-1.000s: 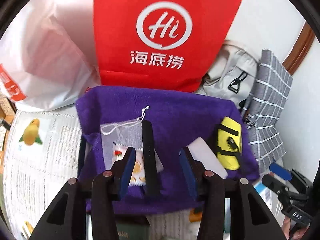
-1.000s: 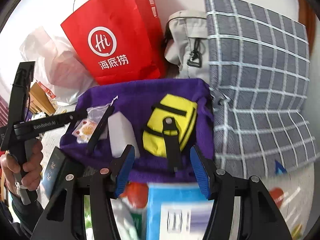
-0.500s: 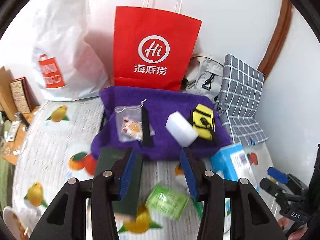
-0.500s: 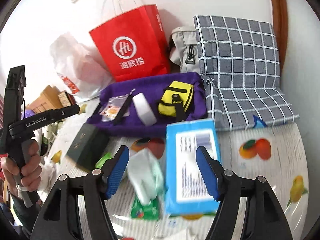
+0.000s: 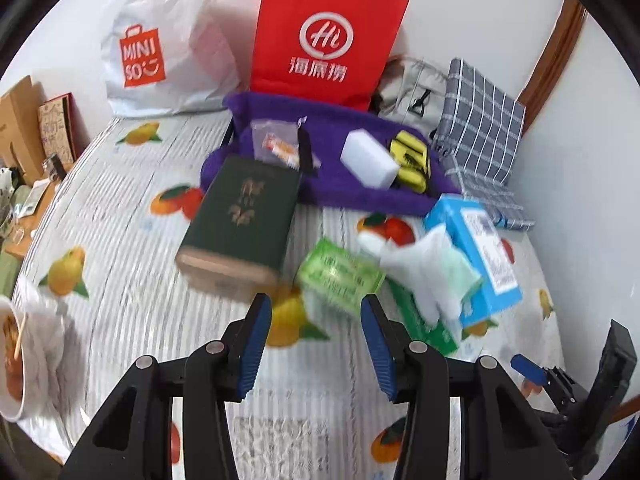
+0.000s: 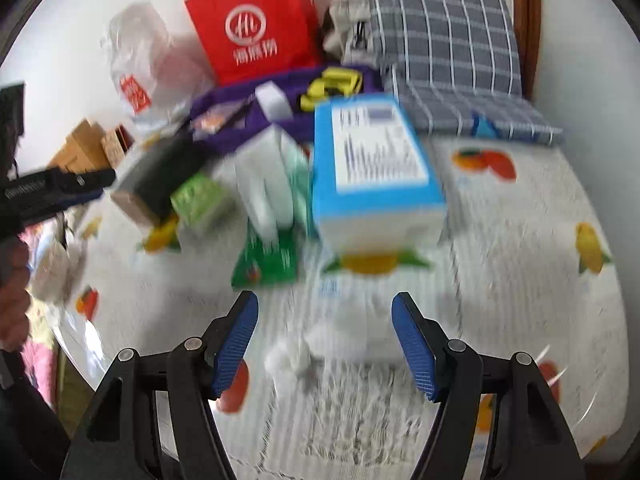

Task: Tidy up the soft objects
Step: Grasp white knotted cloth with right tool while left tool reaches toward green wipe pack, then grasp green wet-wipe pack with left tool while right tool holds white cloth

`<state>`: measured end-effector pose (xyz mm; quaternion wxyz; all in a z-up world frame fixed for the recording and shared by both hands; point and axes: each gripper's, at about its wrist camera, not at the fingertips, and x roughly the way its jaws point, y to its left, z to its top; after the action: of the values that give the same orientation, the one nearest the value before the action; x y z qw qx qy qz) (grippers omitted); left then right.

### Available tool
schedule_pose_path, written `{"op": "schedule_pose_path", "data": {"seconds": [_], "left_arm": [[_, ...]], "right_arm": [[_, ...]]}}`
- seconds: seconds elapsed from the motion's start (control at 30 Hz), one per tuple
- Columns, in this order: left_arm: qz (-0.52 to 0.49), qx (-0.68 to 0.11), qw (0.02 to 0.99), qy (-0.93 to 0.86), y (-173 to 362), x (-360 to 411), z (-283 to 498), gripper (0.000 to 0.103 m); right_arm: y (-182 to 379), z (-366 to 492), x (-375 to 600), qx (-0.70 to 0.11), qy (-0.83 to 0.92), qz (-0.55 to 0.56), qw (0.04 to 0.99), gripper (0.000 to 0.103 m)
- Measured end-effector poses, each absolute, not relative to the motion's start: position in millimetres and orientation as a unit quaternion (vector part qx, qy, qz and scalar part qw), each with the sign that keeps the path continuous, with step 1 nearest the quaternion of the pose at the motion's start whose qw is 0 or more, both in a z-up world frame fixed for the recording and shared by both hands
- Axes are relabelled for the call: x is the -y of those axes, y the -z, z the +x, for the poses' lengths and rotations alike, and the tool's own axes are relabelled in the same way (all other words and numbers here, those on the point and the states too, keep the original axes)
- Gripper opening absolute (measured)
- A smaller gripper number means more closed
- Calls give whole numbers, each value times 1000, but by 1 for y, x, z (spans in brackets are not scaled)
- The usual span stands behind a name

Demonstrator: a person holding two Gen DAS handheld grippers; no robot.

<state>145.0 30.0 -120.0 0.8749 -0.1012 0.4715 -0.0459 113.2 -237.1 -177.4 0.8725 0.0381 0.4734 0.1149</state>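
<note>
A purple towel (image 5: 280, 114) lies at the back of the fruit-print cloth and holds a mesh pouch (image 5: 276, 142), a white sponge (image 5: 368, 158) and a yellow pouch (image 5: 410, 158). In front lie a dark green book (image 5: 244, 216), a green packet (image 5: 340, 274), white-green gloves (image 5: 436, 272) and a blue box (image 5: 476, 256). My left gripper (image 5: 316, 340) is open and empty, short of the green packet. My right gripper (image 6: 324, 340) is open and empty, above a white crumpled thing (image 6: 344, 332), short of the blue box (image 6: 374, 172). The right wrist view is blurred.
A red paper bag (image 5: 324, 36), a white Miniso bag (image 5: 156, 40), a grey backpack (image 5: 416, 88) and a checked cushion (image 5: 480, 120) stand against the wall. A bowl (image 5: 12, 360) sits at the left edge. The right gripper's body (image 5: 576, 392) shows low right.
Both grippers have pulled back from the purple towel toward the near side. The book, green packet, gloves and blue box have come into view. Both stay open.
</note>
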Motion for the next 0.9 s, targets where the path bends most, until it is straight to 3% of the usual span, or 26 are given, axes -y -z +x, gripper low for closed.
{"op": "schedule_pose_path", "data": {"seconds": [0.27,0.43,0.53,0.6,0.67,0.9], "left_arm": [[-95,-482,870,33,139,-28,129,46],[-86,-483,871,36,148,-24,128,46],[-88,-487,868,41,152,-19,132,46],[-89,-488,867,50,155,-13,136,46],[-86,-492,864,61,158,-4,140,46],[-48,-497,863,80,166,26,157,46]], "right_arm": [[216,103,220,-488,-127,16,863,72],[223,91,217,-457,-129,5,880,77],[223,89,221,-451,-115,11,885,64],[222,89,223,-450,-93,-1,888,42],[222,89,227,-448,-84,-11,890,29],[223,86,241,-437,-102,13,893,25]]}}
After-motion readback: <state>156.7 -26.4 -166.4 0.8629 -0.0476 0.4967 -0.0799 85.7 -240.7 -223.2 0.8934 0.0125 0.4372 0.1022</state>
